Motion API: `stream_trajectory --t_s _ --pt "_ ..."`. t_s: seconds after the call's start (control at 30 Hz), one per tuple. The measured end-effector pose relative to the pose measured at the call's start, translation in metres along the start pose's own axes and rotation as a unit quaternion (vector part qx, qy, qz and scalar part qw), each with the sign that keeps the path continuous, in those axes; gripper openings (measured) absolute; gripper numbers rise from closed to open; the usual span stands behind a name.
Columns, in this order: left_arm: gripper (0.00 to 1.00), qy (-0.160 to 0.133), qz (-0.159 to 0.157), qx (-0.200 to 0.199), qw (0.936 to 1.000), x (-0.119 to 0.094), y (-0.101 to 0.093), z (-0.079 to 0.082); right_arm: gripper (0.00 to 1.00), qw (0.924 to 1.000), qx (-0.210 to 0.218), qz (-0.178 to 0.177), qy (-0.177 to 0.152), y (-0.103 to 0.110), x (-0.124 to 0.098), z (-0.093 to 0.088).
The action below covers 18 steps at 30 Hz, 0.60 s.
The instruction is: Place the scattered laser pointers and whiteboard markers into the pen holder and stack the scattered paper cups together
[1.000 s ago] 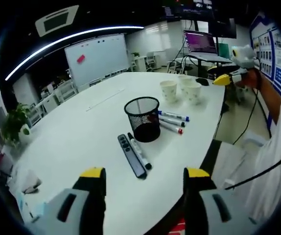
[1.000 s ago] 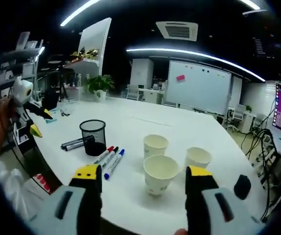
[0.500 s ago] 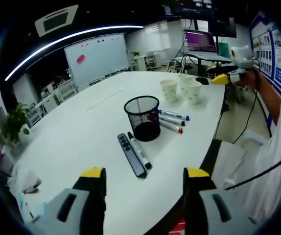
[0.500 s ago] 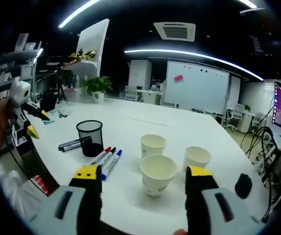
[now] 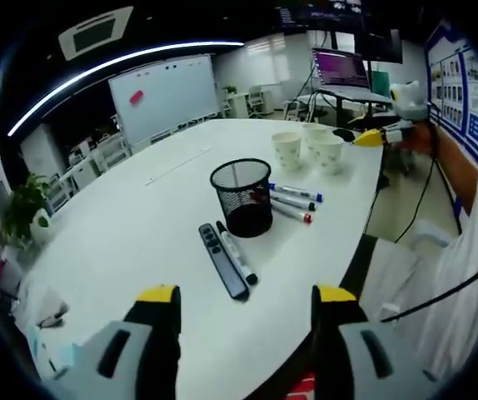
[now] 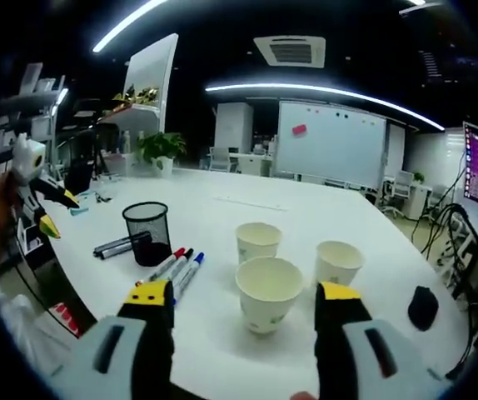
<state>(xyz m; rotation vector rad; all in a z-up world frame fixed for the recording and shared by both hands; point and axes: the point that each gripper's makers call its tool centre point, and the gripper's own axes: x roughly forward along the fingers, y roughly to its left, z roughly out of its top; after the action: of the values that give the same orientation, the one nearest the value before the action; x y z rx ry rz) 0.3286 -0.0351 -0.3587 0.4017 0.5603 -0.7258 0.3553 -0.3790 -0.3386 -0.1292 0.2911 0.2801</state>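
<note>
In the left gripper view, the left gripper (image 5: 246,293) is seen with its two yellow-tipped fingers (image 5: 158,294) spread wide apart; nothing is held between them and nothing is touched. Just beyond the gap between the fingers, a black laser pointer (image 5: 223,262) and a black whiteboard marker (image 5: 236,254) are laid side by side on the white table (image 5: 122,225). Directly past these the black mesh pen holder (image 5: 242,197) is stood upright, and three coloured markers (image 5: 293,202) are laid to its right. Further off, toward the right finger's side, three paper cups (image 5: 310,150) are grouped.

In the right gripper view, the right gripper (image 6: 245,293) is likewise held wide open and empty, with its fingers (image 6: 340,293) clear of everything. The nearest paper cup (image 6: 268,293) is framed between the fingers, apart from both. Two more cups (image 6: 258,242) are set behind it. Beyond the left finger, the coloured markers, the pen holder and the dark pointer and marker are found.
</note>
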Motion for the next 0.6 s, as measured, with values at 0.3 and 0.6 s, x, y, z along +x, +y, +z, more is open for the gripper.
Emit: stream_trajectory --t_s 0.3,0.6 --pt "0.64 0.000 -0.007 -0.001 1.0000 0.002 -0.003 0.000 0.68 0.9999 0.004 -0.002 0.011 -0.005 0.009 -0.007" --pt "0.64 0.004 -0.008 0.002 1.0000 0.003 -0.005 -0.002 0.68 0.9999 0.013 -0.005 0.006 -0.010 0.013 -0.009"
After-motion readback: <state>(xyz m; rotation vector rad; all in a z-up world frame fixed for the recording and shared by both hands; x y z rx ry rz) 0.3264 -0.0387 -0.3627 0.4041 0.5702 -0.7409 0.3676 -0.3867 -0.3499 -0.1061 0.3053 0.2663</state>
